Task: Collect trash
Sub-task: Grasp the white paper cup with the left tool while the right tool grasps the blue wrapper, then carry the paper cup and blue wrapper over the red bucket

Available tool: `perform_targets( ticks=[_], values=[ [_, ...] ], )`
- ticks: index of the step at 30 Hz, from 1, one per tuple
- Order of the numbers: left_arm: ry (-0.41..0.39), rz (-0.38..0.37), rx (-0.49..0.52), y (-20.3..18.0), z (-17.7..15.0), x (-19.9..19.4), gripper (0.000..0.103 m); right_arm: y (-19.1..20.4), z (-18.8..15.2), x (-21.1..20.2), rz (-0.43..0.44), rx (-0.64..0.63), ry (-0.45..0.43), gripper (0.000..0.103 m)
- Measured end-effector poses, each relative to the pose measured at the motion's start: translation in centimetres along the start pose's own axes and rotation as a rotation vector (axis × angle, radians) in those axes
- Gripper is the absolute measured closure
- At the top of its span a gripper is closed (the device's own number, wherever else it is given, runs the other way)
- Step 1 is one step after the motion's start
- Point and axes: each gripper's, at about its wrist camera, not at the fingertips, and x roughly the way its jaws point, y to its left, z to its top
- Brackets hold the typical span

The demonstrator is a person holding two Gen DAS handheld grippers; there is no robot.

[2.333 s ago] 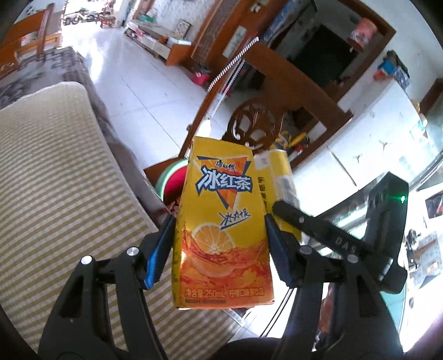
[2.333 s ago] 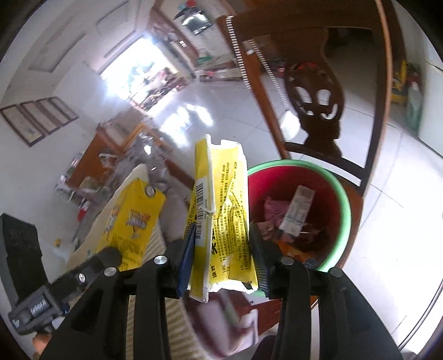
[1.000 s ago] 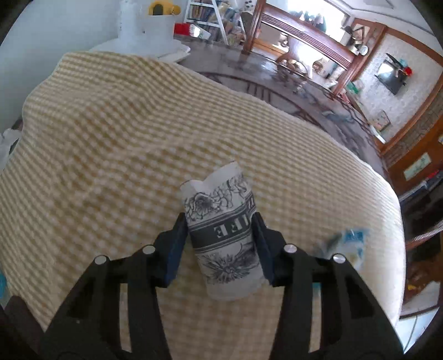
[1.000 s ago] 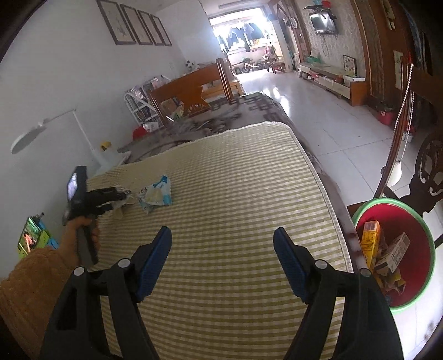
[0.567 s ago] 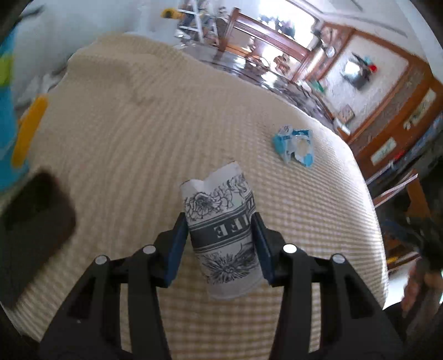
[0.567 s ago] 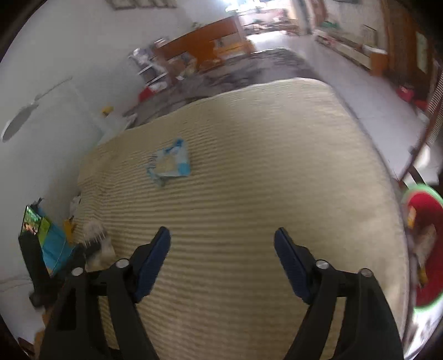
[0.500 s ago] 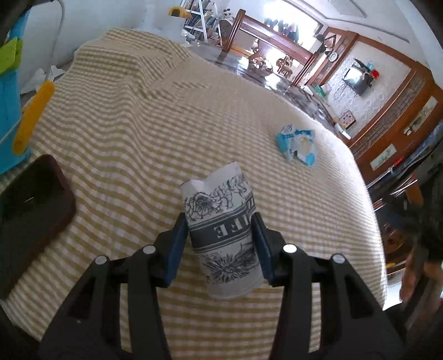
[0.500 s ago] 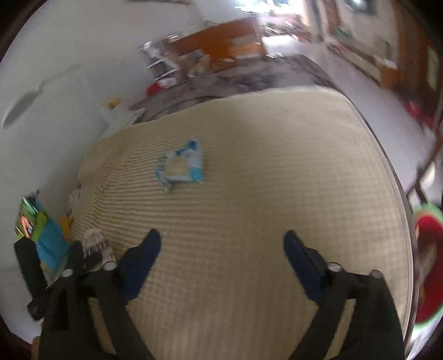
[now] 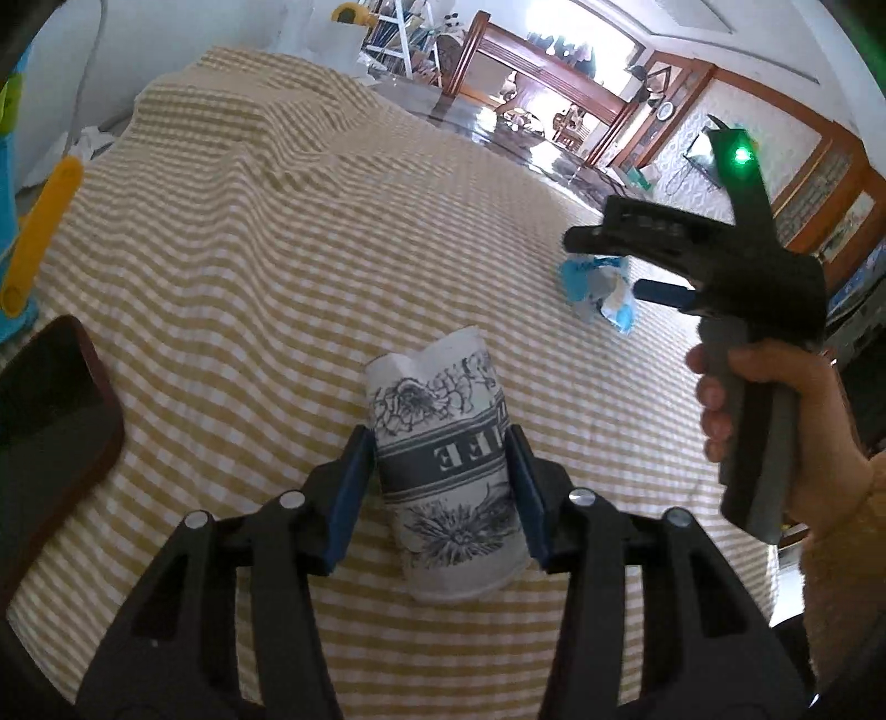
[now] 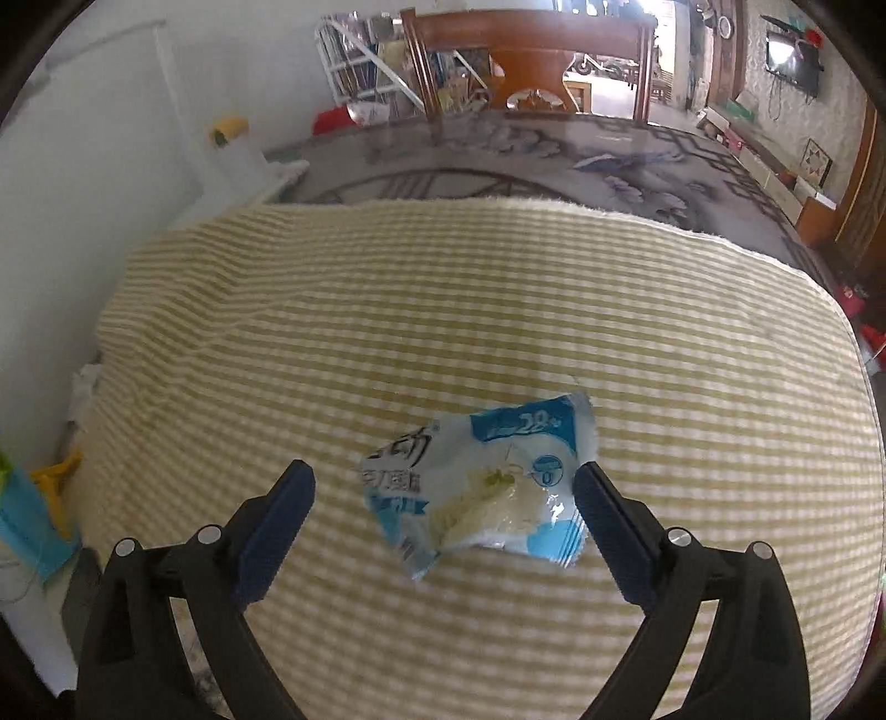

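Note:
My left gripper (image 9: 440, 487) is shut on a white paper cup (image 9: 446, 471) with grey flower print, held above the checked bedspread (image 9: 249, 249). My right gripper (image 10: 443, 498) is open, its fingers on either side of a crumpled blue and white snack wrapper (image 10: 482, 493) that lies on the bedspread (image 10: 443, 304). In the left wrist view the right gripper (image 9: 626, 260) hovers just over that wrapper (image 9: 601, 291), held by a hand.
A dark phone (image 9: 39, 410) lies on the bedspread at the left. Blue and yellow objects (image 9: 33, 221) stand beside the bed's left edge. Beyond the bedspread lie a grey patterned cover (image 10: 526, 160) and wooden furniture (image 10: 526, 50).
Both drink cartons left the grippers earlier. My left gripper took the paper cup and keeps it. My right gripper moved across the bed and came down over the blue wrapper.

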Motion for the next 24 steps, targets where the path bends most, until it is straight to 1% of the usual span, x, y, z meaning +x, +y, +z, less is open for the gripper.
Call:
perform_targets(
  ticks=[1,2,3,4,6,8,10,14,17,20,24],
  values=[
    [0.001,-0.001,-0.003,0.0,0.0,0.0,0.057,0.1,0.0,0.2,-0.011,-0.004,0.008,0.027],
    [0.002,-0.002,-0.008,0.1,0.0,0.0,0.057,0.2,-0.1,0.3,-0.021,-0.007,0.005,0.029],
    [0.002,-0.004,-0.013,0.1,0.0,0.0,0.057,0.2,-0.2,0.2,-0.019,-0.012,-0.005,0.035],
    [0.002,-0.006,-0.020,0.2,0.1,0.1,0.057,0.3,-0.2,0.2,-0.008,-0.013,-0.005,0.054],
    [0.012,-0.013,-0.032,0.3,0.1,0.2,0.055,0.2,-0.3,-0.1,-0.006,-0.008,-0.005,0.064],
    [0.014,-0.016,-0.035,0.2,0.0,0.2,0.054,-0.1,-0.6,-0.6,0.012,-0.006,-0.005,0.078],
    [0.014,-0.014,-0.029,0.2,0.0,0.3,0.053,-0.2,-1.1,-1.5,0.043,0.010,-0.006,0.080],
    [0.011,-0.010,-0.017,-0.1,0.0,0.5,0.050,-1.1,-2.9,-4.3,0.107,0.041,-0.026,0.081],
    [0.008,0.006,0.005,-0.7,-0.2,0.7,0.048,-1.8,-5.6,-7.2,0.159,0.040,-0.047,0.081],
    [0.003,0.019,0.026,-1.1,-0.3,0.8,0.046,-2.0,-8.4,-9.6,0.168,0.001,-0.051,0.081],
    [-0.002,0.030,0.045,-1.1,-0.3,0.9,0.046,-2.6,-11.5,-12.4,0.172,-0.023,-0.062,0.081]
  ],
)
